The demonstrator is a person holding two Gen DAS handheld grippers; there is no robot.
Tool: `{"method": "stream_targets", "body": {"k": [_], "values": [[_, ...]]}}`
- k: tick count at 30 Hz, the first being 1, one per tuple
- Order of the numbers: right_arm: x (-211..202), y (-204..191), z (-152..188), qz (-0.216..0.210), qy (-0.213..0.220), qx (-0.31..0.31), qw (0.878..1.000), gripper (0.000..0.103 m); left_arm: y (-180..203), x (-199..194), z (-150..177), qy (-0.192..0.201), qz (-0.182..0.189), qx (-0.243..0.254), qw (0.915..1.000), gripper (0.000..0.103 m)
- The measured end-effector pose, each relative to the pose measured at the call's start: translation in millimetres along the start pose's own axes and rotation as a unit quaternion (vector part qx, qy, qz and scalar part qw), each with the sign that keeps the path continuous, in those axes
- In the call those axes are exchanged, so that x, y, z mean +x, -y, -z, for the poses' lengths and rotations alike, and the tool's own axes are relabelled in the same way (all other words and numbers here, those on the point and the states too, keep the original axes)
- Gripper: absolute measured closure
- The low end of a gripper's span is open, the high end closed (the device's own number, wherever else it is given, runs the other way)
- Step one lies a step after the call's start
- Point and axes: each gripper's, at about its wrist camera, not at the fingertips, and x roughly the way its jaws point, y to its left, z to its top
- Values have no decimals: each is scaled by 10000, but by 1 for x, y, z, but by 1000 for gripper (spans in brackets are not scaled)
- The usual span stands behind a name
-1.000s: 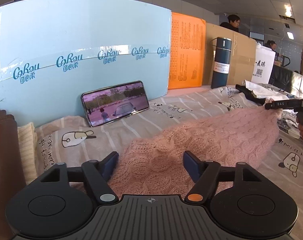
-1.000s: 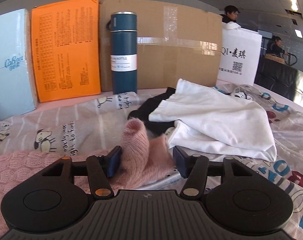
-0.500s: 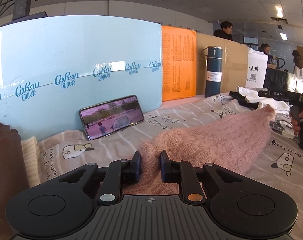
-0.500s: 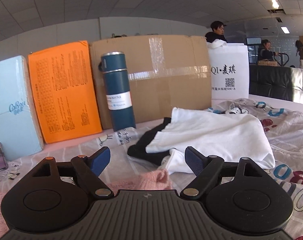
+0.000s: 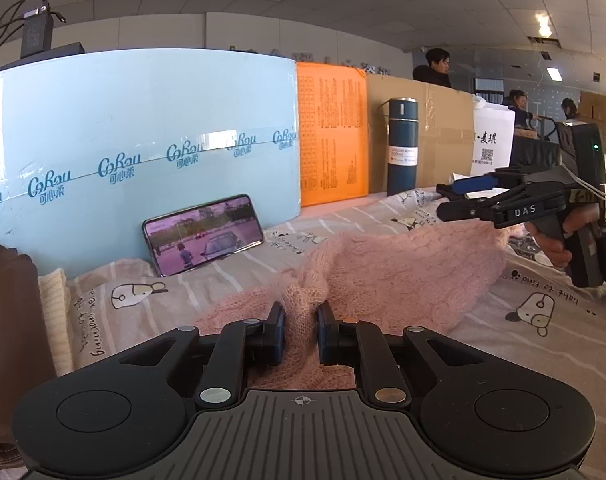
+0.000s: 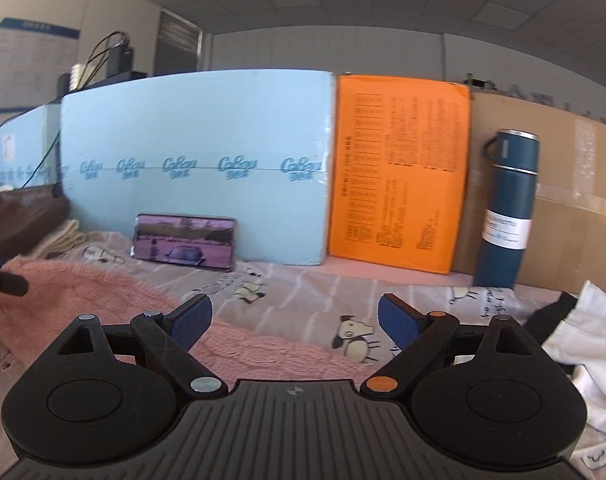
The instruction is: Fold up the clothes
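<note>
A pink knitted sweater (image 5: 399, 268) lies across the printed bedsheet (image 5: 543, 312). My left gripper (image 5: 299, 334) is shut on a bunched edge of the sweater and holds it slightly raised. My right gripper (image 6: 295, 322) is open and empty, hovering above the sweater (image 6: 87, 296), which spreads to its lower left. The right gripper also shows in the left wrist view (image 5: 459, 196), above the sweater's far end. The left gripper's tip shows at the left edge of the right wrist view (image 6: 3, 280).
A phone (image 5: 203, 234) playing video leans against a light blue box (image 5: 143, 152). An orange panel (image 6: 399, 184), a blue flask (image 6: 507, 208) and cardboard (image 6: 575, 200) stand behind. White and black clothes (image 6: 583, 340) lie right. Brown and cream clothes (image 5: 15, 300) lie left.
My left gripper closed on the sweater's edge and lifted it. My right gripper let go of the other end, opened, rose and swung left.
</note>
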Motion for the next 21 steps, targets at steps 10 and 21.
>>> {"method": "stream_targets", "body": {"k": [10, 21], "values": [[31, -45, -11, -932, -504, -1294, 9859, 13, 9, -4, 11, -94, 23, 115, 9999, 89], [75, -62, -26, -1887, -789, -1353, 9695, 24, 8, -6, 12, -45, 41, 105, 9999, 88]]}}
